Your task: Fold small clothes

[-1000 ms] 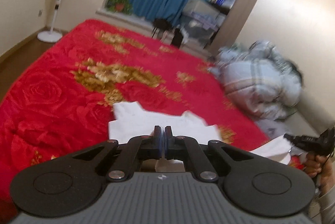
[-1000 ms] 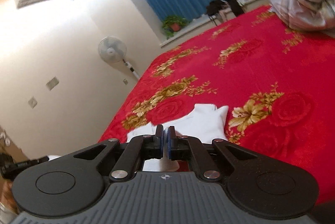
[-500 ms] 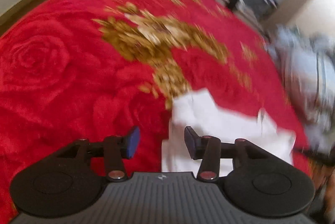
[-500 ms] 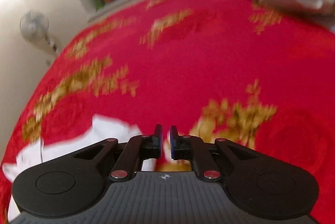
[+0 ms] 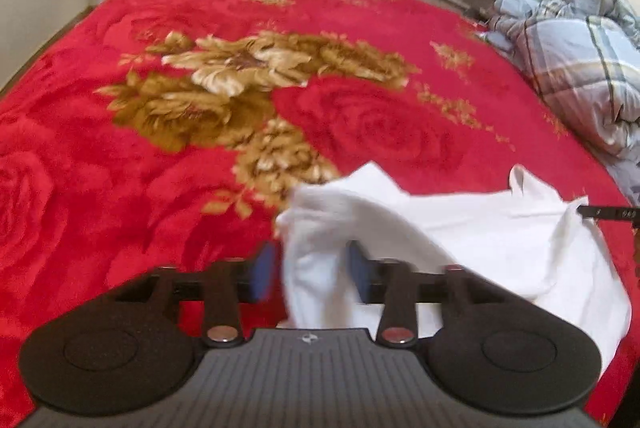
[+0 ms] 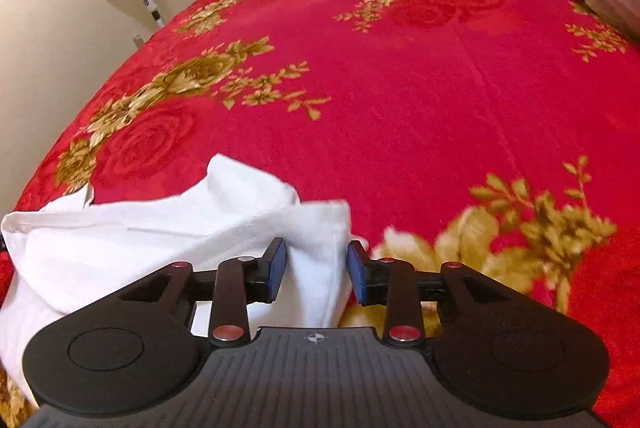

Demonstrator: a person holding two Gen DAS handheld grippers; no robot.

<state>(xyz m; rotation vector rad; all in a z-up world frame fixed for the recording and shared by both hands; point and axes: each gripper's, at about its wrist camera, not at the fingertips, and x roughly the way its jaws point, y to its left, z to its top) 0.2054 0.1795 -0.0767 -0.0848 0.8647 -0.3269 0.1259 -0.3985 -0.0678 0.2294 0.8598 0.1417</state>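
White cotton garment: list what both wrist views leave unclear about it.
- White cotton garment, left wrist view: the nearest fold is motion-blurred, so its seams are unreadable.
- Right wrist view: its left part is cut off by the picture edge.
- Both views: its kind and full outline, hidden by bunched folds.

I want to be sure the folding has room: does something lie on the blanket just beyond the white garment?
Nothing visible does. The red blanket beyond the white garment is bare; the plaid quilt lies apart at its right edge.
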